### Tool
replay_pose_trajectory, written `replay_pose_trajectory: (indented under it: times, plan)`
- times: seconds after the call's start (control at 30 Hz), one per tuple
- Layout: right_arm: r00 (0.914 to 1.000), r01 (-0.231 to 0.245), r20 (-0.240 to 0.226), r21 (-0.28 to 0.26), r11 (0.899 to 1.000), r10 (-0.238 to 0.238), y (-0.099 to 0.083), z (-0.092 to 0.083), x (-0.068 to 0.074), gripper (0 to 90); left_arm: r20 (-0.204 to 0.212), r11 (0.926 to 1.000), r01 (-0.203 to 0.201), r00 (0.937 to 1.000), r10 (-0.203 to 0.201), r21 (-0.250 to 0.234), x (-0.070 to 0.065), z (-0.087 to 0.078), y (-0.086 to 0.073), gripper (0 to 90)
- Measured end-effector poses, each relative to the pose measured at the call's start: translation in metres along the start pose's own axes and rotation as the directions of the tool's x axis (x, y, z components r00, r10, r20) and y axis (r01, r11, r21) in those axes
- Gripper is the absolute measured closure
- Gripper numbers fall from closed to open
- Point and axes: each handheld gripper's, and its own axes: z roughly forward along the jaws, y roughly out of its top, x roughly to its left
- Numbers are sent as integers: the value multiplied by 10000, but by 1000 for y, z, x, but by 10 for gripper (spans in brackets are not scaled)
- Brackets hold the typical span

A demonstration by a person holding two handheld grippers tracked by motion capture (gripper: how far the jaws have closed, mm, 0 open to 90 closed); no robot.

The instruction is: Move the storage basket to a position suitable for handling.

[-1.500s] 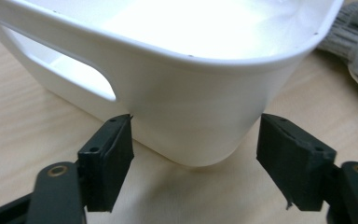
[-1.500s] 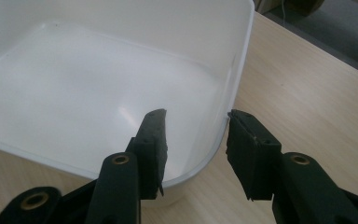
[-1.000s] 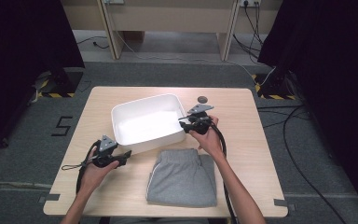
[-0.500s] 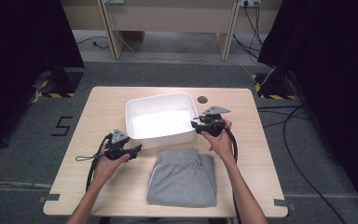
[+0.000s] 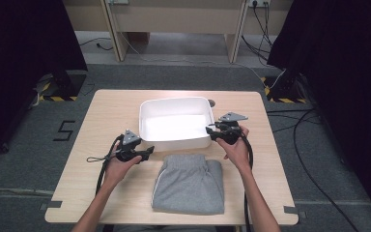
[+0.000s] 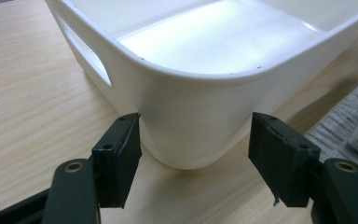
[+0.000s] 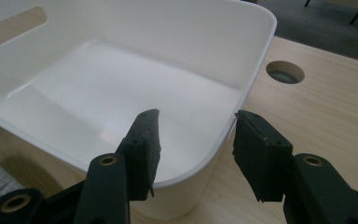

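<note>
The white tub (image 5: 175, 124) is the landmark here, sitting mid-tabletop (image 5: 101, 116) with the folded grey shorts (image 5: 189, 182) just in front of its near wall.

Left first: the left tongs (image 5: 147, 151) sit at the tub's near left corner (image 6: 186, 135), jaws apart on either side of that rounded corner and touching nothing. They have just been closing a little. A rounded corner gives the pads (image 6: 121, 154) no flat face, so a squeeze there would likely slide off or nudge the tub sideways.

To the right, the right tongs (image 5: 211, 131) straddle the tub's right-hand wall (image 7: 233, 126) near its front corner, one jaw inside the tub and one outside (the rim runs between them, not yet pinched). These jaws have just been opening. If only this side grips and lifts, the tub could tip or twist, and its near wall might drag across the shorts.
</note>
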Motion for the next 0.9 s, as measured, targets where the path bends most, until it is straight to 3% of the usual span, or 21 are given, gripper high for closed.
replay_pose_trajectory:
  times: [0.33,0.9]
  plan:
    - [9988,-450,140,-610,9971,459,-18,-16,-1,503,259,9997,-108,9996,114,-229,-6,3,2,351]
    - [9982,-500,322,-450,9977,514,-24,-29,-3,492,640,9982,-33,9979,72,-603,-8,4,8,368]
